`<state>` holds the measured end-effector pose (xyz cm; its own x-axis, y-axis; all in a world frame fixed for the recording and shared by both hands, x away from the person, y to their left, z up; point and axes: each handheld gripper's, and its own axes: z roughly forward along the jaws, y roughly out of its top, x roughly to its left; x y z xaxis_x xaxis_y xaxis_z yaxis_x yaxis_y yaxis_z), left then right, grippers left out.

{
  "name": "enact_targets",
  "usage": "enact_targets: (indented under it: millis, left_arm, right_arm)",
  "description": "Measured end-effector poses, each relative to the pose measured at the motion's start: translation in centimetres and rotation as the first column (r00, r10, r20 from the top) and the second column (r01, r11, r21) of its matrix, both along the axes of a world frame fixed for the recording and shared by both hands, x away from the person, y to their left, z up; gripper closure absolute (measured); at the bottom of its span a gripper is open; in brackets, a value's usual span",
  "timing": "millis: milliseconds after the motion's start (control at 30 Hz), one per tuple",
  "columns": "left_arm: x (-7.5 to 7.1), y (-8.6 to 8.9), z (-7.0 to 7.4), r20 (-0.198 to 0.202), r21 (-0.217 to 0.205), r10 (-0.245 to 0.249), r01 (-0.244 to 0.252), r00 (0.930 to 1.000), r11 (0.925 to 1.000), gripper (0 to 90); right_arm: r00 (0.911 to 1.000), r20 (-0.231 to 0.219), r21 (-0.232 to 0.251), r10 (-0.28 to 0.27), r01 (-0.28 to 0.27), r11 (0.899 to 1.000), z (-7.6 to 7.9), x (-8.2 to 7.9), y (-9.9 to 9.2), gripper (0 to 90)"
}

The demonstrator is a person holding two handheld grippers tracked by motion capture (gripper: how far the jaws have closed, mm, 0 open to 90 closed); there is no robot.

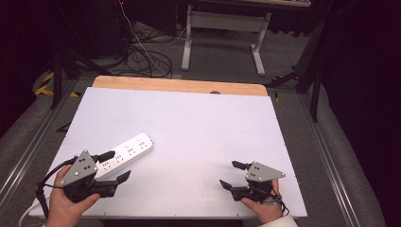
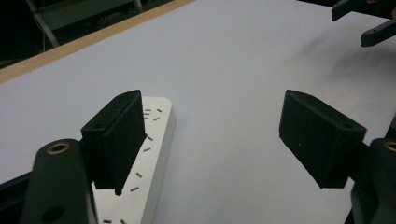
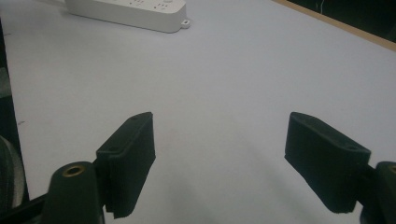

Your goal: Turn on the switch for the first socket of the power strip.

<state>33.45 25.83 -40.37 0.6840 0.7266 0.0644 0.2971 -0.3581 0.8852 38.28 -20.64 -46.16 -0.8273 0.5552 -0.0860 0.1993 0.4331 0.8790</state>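
power strip (image 1: 124,153) lower left: rigid, light, slick plastic | grab across narrow body mid-length | left gripper (image 1: 111,166) released beside it | right gripper (image 1: 235,174) released, empty

Setting: laboratory or recording workspace, not a home.
Work surface: table (image 1: 189,87) with a wooden edge, covered by a plain white board (image 1: 198,127).
Floor: grey carpet (image 1: 222,52), with loose black and white cables (image 1: 142,56) trailing across it.
Surroundings: dark curtains (image 1: 364,71) at the sides; metal legs of a further bench (image 1: 222,28) behind.
Markings: yellow-black hazard tape (image 1: 45,81) on the floor at left.
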Motion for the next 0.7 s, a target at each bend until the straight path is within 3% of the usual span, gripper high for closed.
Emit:
enact_targets:
  millis: [600, 700]
  left_arm:
    - [2.0, 1.1, 0.8, -0.023, 0.025, 0.026, -0.025, 0.9994, 0.9994, 24.5]
    - [2.2, 1.4, 0.9, -0.022, 0.040, 0.051, -0.050, 0.9984, 0.9979, 24.3]
  right_arm:
    - [1.0000, -0.001, -0.001, -0.003, 0.003, 1.000, -0.1, 0.1, 0.0, 24.6]
    - [1.0000, -0.002, 0.001, -0.003, 0.003, 1.000, -0.1, 0.1, 0.0, 24.6]
